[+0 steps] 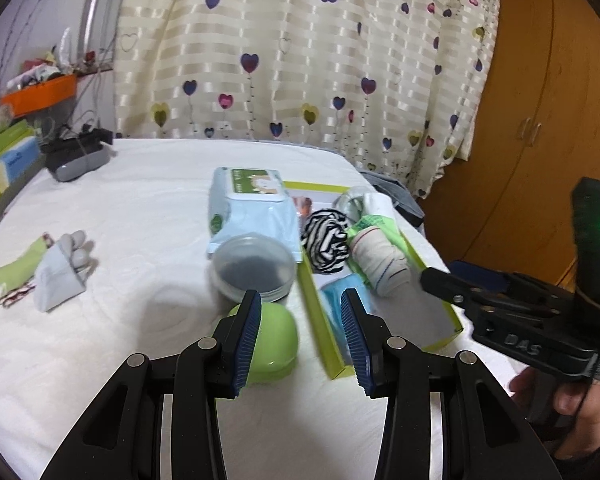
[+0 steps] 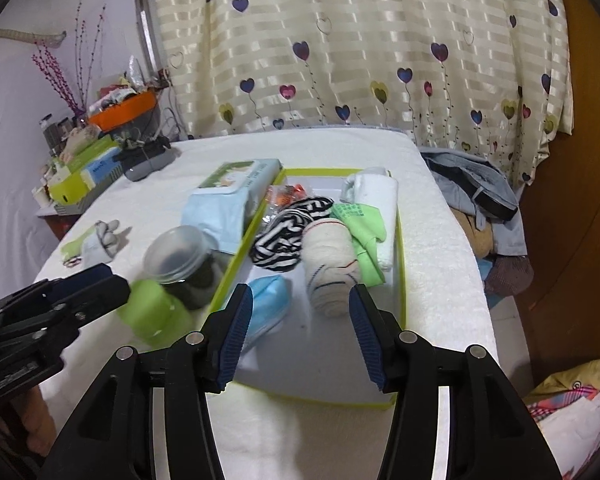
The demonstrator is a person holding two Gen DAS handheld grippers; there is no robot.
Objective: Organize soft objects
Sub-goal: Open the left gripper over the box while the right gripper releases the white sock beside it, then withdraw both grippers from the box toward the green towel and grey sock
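My left gripper (image 1: 302, 334) has its fingers spread wide with nothing between them, hovering above the white-covered table (image 1: 120, 208), over the gap between a green round container (image 1: 274, 340) at about 9 o'clock of the tips and the lime-edged tray (image 1: 320, 320) at 3 o'clock. Just beyond the green container, at 12 o'clock of it, stands a clear lidded jar (image 1: 254, 266) with something dark inside, and behind that lies a pale blue wipes pack (image 1: 252, 210). My right gripper (image 2: 302, 334) is also spread and holds nothing, poised over the near end of the tray (image 2: 398, 240). Inside the tray, from the right wrist view, I see a light blue soft piece (image 2: 270, 300) at 10 o'clock of my tips, a rolled cream sock (image 2: 330, 264) with thin stripes at 12 o'clock, a black-and-white striped bundle (image 2: 288, 232) beyond it to the left, a green cloth (image 2: 360, 228) to its right, and a white folded cloth (image 2: 374, 188) at the far end. Well apart, toward 9 o'clock on the table in the left wrist view, a grey glove (image 1: 66, 264) lies touching a small green cloth piece (image 1: 18, 268), both outside the tray.
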